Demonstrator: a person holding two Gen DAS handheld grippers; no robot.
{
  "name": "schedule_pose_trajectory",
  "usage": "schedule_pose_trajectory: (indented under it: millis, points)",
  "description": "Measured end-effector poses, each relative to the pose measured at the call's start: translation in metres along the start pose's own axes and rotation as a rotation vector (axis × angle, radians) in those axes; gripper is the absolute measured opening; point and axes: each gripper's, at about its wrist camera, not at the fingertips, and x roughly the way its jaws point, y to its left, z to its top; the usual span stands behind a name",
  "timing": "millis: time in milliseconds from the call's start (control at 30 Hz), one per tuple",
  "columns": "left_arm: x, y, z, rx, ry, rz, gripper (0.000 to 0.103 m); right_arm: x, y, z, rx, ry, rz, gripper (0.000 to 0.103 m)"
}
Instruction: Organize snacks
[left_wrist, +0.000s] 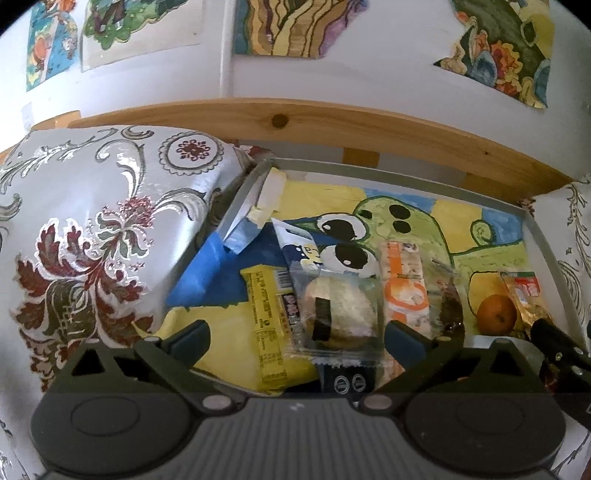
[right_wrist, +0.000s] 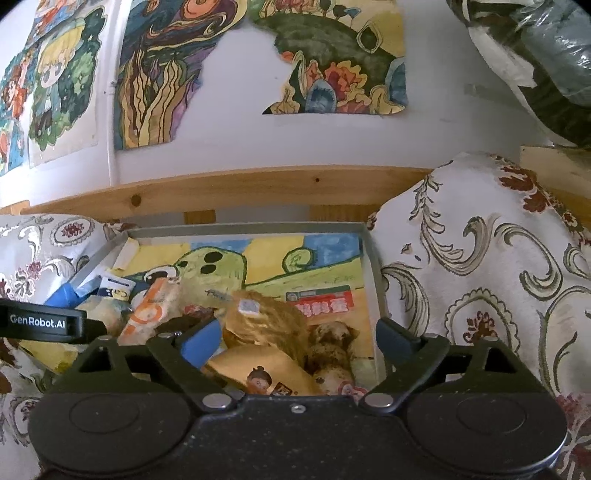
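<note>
Over the tray (left_wrist: 546, 243), both tools (left_wrist: 295, 343) (right_wrist: 295, 339) spread, snacks (left_wrist: 340, 314) below

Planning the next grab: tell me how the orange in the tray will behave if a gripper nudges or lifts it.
The orange is round and lies loose on the flat tray floor, so a nudge would probably roll it. Its skin looks smooth, so the fingers may slip unless centred. It is likely firm enough for a moderate squeeze.

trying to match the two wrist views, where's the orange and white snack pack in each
Left wrist: orange and white snack pack right of centre in the tray, beside the clear-wrapped rice cracker.
Right wrist: same pack at lower left, tilted.
Shared landmark: the green cartoon creature drawing lining the tray.
</note>
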Motion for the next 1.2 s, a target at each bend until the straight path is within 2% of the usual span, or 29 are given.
schedule_pose_trajectory:
  millis: [233, 533, 1200]
  points:
    - [-0.014, 0.006, -0.002, -0.025, -0.03, 0.004, 0.102, -0.015, 0.001, 0.007, 0.013, -0.03, 0.006, 0.096]
    - [-0.053, 0.016, -0.004, -0.069, -0.095, -0.026, 0.102, -0.052, 0.008, 0.013, 0.004, -0.084, 0.029, 0.102]
    - [-0.152, 0.042, -0.044, -0.079, -0.208, -0.03, 0.103, -0.153, 0.025, 0.005, -0.005, -0.17, 0.069, 0.102]
